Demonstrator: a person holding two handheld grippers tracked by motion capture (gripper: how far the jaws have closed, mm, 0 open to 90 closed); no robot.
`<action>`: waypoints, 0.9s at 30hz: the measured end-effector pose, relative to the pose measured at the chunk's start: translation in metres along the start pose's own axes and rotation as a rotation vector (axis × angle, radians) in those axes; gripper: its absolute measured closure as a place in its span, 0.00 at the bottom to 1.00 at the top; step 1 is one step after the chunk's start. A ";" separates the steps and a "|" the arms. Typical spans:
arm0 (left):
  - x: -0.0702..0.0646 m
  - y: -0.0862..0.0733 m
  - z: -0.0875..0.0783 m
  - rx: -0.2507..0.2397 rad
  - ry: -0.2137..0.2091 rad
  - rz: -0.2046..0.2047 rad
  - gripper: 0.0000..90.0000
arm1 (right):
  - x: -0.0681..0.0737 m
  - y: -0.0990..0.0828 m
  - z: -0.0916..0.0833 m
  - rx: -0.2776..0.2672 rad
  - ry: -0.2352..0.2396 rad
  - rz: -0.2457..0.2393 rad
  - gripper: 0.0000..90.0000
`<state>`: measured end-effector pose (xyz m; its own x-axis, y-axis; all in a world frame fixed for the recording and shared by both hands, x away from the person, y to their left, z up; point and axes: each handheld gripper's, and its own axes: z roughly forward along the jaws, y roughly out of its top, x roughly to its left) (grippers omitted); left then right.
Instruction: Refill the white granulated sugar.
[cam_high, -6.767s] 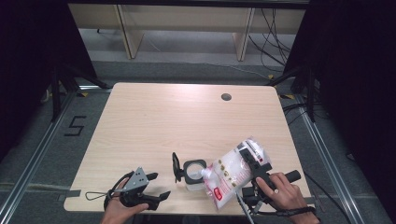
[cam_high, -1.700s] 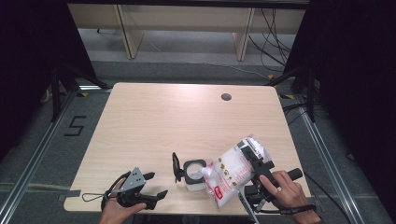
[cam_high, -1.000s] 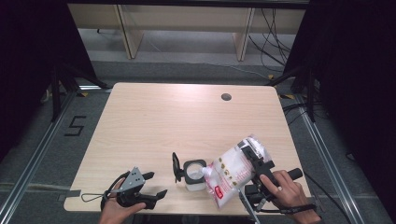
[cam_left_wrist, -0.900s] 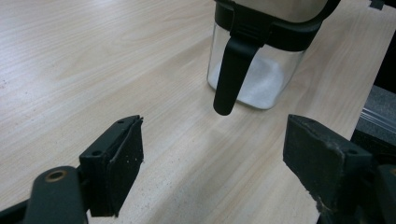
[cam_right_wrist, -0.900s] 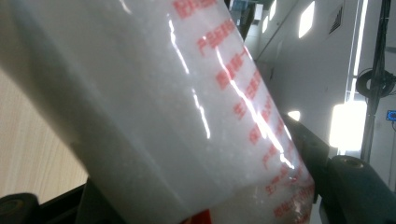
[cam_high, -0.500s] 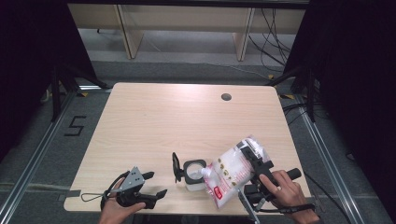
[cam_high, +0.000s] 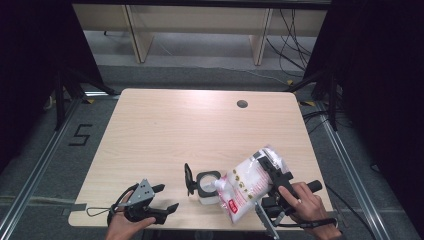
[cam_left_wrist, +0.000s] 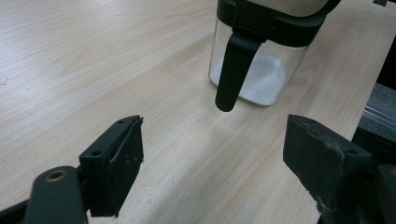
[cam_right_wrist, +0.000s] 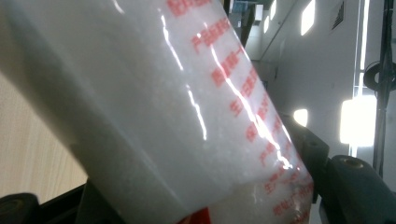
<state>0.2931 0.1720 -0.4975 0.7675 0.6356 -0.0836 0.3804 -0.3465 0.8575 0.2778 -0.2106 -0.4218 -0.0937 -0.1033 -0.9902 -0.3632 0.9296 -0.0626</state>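
Lab recording bay, bare wooden table (cam_high: 165, 135), black curtains (cam_high: 385, 75), floor rails (cam_high: 30, 175) (marked "5"), loose cables (cam_high: 295, 30)

I see a translucent white plastic bag (cam_high: 247, 186) printed with red lettering, a clear glass jar (cam_left_wrist: 254, 70) with a black lid and handle holding white grains, and a pale wood-grain counter (cam_high: 165, 130).

black two-jaw grippers (cam_high: 161, 210), grey three-cornered plate (cam_high: 141, 191), thin trailing cables (cam_high: 320, 222)
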 end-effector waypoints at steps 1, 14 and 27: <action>0.000 0.000 0.000 -0.001 0.004 -0.001 0.22 | 0.000 0.000 0.000 0.003 0.000 -0.004 0.46; -0.001 -0.001 -0.001 0.008 0.003 0.000 0.22 | 0.002 0.002 0.001 -0.015 0.009 0.022 0.46; -0.002 -0.001 -0.001 0.001 0.005 -0.021 0.22 | 0.001 0.001 0.003 -0.018 0.005 -0.007 0.46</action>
<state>0.2910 0.1716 -0.4979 0.7567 0.6462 -0.0994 0.3972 -0.3336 0.8550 0.2799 -0.2093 -0.4233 -0.0962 -0.1114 -0.9891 -0.3807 0.9223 -0.0669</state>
